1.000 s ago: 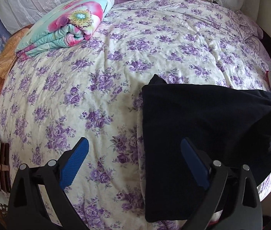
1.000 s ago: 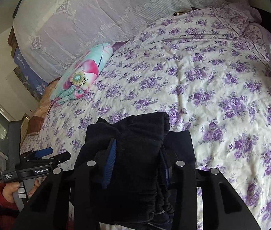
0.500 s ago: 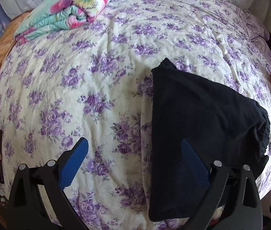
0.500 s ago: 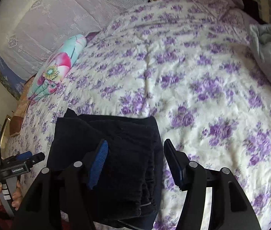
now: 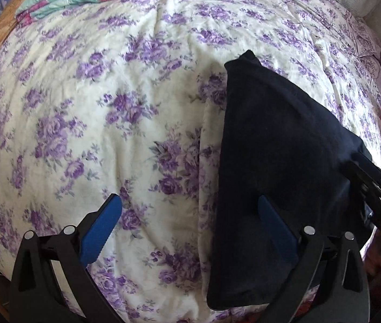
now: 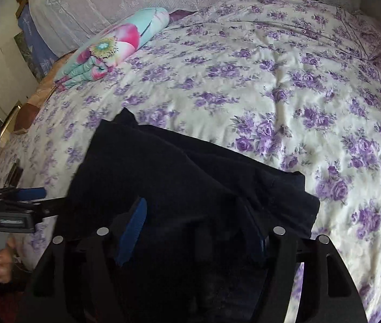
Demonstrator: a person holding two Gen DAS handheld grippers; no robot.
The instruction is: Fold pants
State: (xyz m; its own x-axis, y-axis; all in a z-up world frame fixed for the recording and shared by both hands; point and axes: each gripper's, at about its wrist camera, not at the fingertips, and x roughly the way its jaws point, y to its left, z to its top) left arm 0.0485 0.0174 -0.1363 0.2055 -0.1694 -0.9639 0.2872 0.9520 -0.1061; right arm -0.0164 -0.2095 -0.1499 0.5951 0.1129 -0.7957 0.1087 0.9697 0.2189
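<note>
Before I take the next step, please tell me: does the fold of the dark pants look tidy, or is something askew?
Slightly askew. The dark pants lie folded on the floral bedspread, but the layers do not line up: one corner pokes out beyond the upper layer at the far left. Nothing looks damaged.

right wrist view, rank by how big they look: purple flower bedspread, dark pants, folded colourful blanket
1. Purple flower bedspread, fills most of the view.
2. Dark pants, though nearness to the camera inflates them.
3. Folded colourful blanket, smallest here, but it lies far back, so its true size is unsure.
</note>
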